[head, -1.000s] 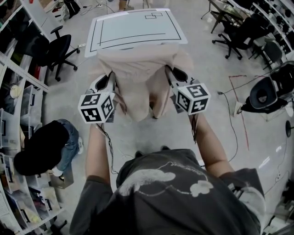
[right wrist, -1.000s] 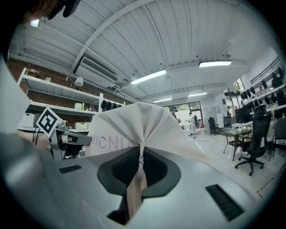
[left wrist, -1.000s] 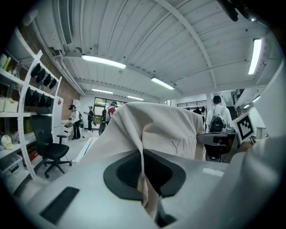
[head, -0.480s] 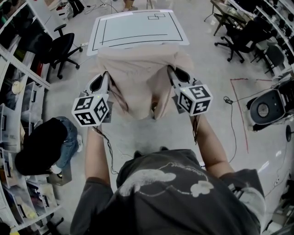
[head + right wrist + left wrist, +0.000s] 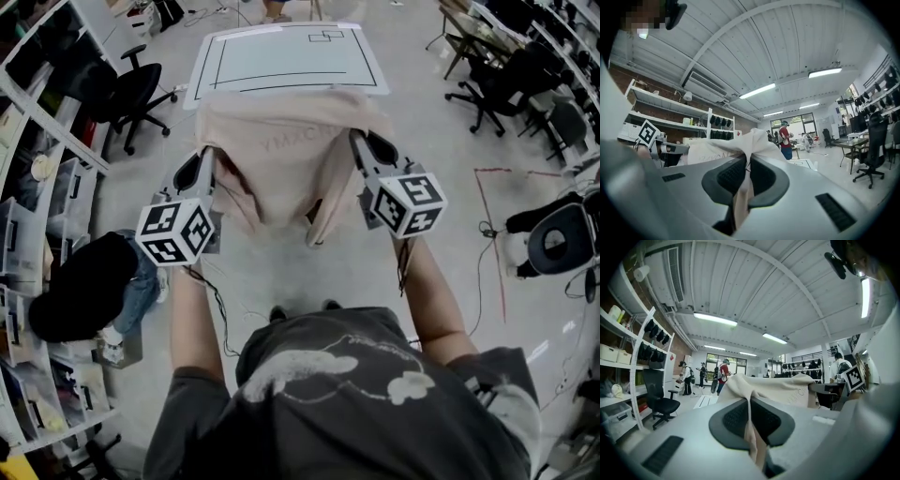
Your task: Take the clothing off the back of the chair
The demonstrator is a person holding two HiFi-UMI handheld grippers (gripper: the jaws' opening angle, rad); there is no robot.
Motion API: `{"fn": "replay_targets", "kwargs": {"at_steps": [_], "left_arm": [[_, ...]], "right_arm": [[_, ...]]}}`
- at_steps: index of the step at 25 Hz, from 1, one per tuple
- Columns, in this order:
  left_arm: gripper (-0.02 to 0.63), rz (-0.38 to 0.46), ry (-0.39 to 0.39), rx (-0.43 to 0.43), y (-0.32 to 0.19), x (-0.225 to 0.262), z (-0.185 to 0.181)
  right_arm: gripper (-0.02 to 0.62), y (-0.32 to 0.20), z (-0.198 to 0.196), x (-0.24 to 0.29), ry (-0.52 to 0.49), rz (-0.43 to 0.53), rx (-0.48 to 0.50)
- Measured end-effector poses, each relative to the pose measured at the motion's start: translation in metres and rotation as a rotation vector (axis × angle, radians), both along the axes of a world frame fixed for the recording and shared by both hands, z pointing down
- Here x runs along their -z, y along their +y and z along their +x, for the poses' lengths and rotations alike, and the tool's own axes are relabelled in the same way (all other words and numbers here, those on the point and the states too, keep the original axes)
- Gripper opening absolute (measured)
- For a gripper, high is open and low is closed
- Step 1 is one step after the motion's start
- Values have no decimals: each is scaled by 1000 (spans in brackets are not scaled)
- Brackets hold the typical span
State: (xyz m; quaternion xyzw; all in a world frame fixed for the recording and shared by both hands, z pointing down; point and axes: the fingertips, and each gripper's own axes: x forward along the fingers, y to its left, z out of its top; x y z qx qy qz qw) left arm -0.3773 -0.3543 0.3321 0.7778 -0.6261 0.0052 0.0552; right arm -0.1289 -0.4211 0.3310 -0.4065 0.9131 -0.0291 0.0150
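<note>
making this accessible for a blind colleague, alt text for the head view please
Seen from above, a person holds up a beige garment, the left gripper and right gripper each shut on one side of it. Beyond it lies a white panel marked with black lines.

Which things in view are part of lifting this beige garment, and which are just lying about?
Job in hand: beige garment; left gripper and right gripper, both shut on it.
Lying about: white table; black office chair; shelves; crouching person.
</note>
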Motion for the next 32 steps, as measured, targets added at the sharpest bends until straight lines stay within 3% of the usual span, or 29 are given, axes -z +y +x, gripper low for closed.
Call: {"fn": "replay_targets", "kwargs": {"at_steps": [7,17,32], "left_arm": [[0,13,5,96,32,7,9],[0,37,29,219,70,4,52],[0,10,77,240,100,-22,68]], "right_arm": [[2,24,13,23,-37,66,104],[2,35,45,14,-71,63,241],[2,49,58,-20,-87,-7,248]]}}
